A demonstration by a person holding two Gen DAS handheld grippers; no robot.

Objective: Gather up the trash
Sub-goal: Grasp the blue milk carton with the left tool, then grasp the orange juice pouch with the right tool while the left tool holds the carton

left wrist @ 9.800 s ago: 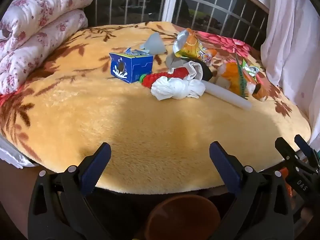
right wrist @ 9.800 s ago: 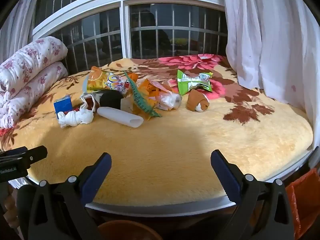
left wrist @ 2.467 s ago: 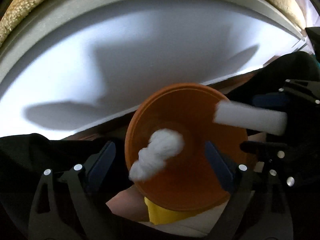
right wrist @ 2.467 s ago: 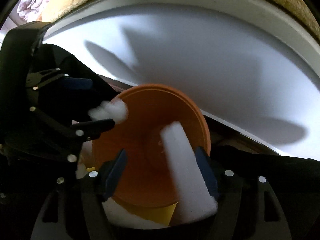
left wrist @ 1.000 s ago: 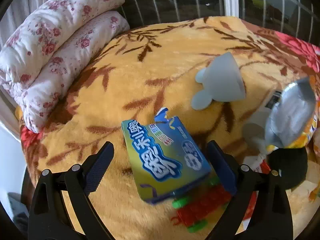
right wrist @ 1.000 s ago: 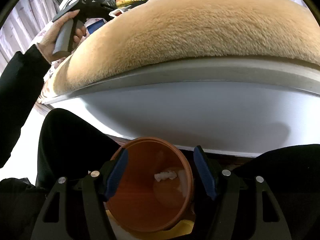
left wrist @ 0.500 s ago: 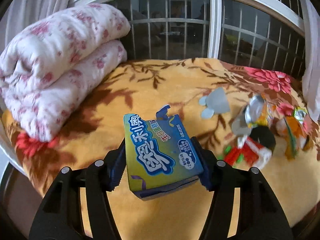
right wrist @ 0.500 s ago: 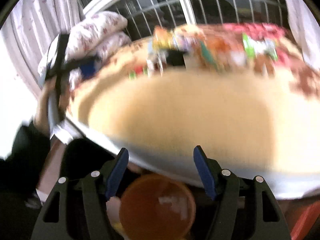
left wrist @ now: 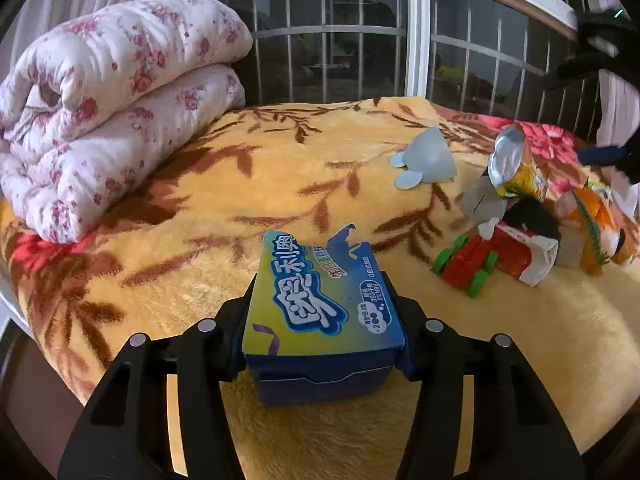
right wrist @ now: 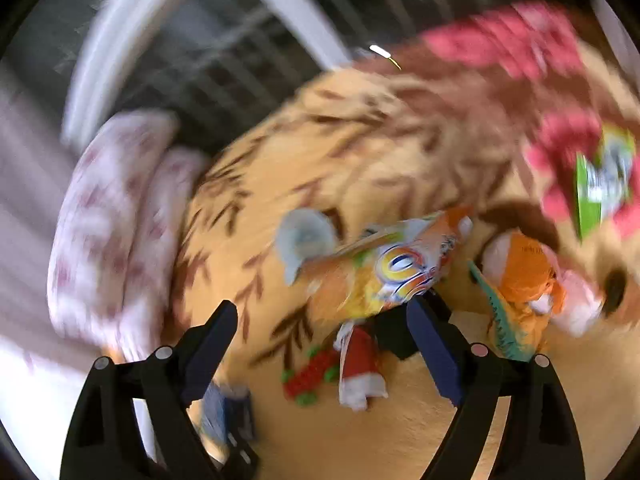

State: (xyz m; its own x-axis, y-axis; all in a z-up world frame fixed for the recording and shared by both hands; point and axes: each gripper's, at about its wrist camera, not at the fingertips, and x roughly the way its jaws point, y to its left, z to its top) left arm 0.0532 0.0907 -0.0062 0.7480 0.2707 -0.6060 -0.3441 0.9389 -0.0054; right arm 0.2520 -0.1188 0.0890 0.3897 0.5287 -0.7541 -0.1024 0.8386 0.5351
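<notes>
My left gripper is shut on a blue and yellow snack box and holds it just above the yellow blanket. My right gripper is open and empty, above the trash pile; this view is blurred. Under it lie an orange snack bag, a red and white wrapper and a red and green toy. The left wrist view shows the same pile at the right: the snack bag, the toy and a grey paper cup.
A folded floral quilt lies at the left of the bed. A barred window stands behind. A green wrapper and an orange crumpled wrapper lie at the right. The other gripper shows at the upper right.
My left gripper has closed on the snack box and drawn it back toward the bed's near edge. My right gripper has swung up from the orange bin to over the trash pile.
</notes>
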